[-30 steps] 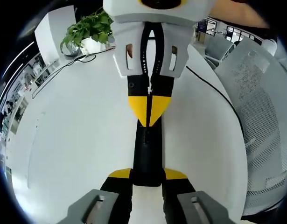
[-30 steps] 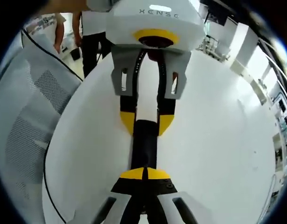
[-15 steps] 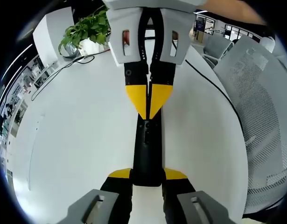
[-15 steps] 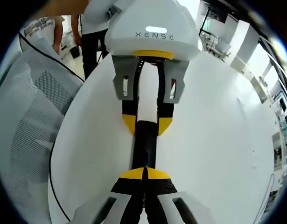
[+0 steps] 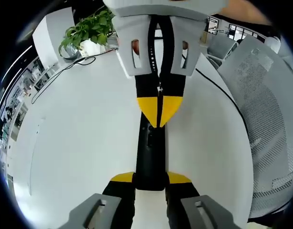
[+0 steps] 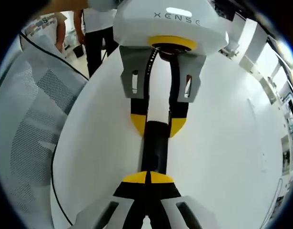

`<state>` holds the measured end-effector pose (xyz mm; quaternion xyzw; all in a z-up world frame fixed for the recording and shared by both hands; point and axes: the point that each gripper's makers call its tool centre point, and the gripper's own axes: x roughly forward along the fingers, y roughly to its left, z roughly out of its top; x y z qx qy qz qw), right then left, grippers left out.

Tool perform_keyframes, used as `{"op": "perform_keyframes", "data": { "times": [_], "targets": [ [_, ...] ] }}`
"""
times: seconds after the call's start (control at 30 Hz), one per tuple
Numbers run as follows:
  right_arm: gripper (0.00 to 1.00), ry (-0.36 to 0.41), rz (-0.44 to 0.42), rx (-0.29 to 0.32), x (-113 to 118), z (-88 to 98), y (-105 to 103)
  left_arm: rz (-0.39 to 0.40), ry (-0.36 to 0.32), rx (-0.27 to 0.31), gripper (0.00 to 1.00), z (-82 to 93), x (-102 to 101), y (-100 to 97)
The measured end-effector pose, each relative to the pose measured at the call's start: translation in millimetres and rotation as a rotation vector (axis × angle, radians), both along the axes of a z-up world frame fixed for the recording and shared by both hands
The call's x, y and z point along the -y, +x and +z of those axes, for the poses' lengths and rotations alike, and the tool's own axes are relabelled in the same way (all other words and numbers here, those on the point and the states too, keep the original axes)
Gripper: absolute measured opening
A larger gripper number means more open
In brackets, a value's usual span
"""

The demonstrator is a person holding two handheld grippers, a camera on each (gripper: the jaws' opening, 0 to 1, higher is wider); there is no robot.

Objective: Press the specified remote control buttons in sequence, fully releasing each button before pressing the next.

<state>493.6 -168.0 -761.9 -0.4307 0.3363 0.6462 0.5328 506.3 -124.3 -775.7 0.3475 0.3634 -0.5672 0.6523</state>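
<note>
A slim black remote control (image 5: 149, 157) lies along the white table (image 5: 79, 143), its near end held between the yellow-tipped jaws of my left gripper (image 5: 150, 177), which is shut on it. My right gripper (image 5: 159, 114) comes down from above, shut, its yellow tips together in a point over the remote's far button area; whether they touch it I cannot tell. In the right gripper view the remote (image 6: 155, 148) runs from my shut right gripper (image 6: 148, 177) up to the left gripper (image 6: 158, 125), whose jaws clasp both sides of it.
A potted plant (image 5: 89, 32) and a black cable (image 5: 60, 74) sit at the table's far left. A second cable (image 5: 217, 90) runs along the right edge beside a white mesh chair (image 5: 270, 119). Beyond the table stand people (image 6: 96, 28) and another mesh chair (image 6: 27, 124).
The right gripper's shut tips lifted slightly half a second ago, then came back down a little to the right over the remote. The left gripper and the remote have stayed put.
</note>
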Motion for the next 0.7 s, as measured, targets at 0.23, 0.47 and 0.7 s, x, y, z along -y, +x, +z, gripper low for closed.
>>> {"op": "perform_keyframes", "data": {
  "times": [0.23, 0.47, 0.7],
  "targets": [
    [0.0, -0.012, 0.008, -0.002, 1.6, -5.2, 1.3, 0.0, 0.001, 0.0, 0.23, 0.1, -0.2, -0.6],
    [0.0, -0.015, 0.01, -0.003, 1.8, -5.3, 2.2, 0.001, 0.001, -0.001, 0.23, 0.2, -0.2, -0.7],
    [0.0, -0.032, 0.023, 0.001, 1.6, -7.3, 2.4, 0.003, -0.002, -0.001, 0.23, 0.3, 0.0, -0.3]
  ]
}}
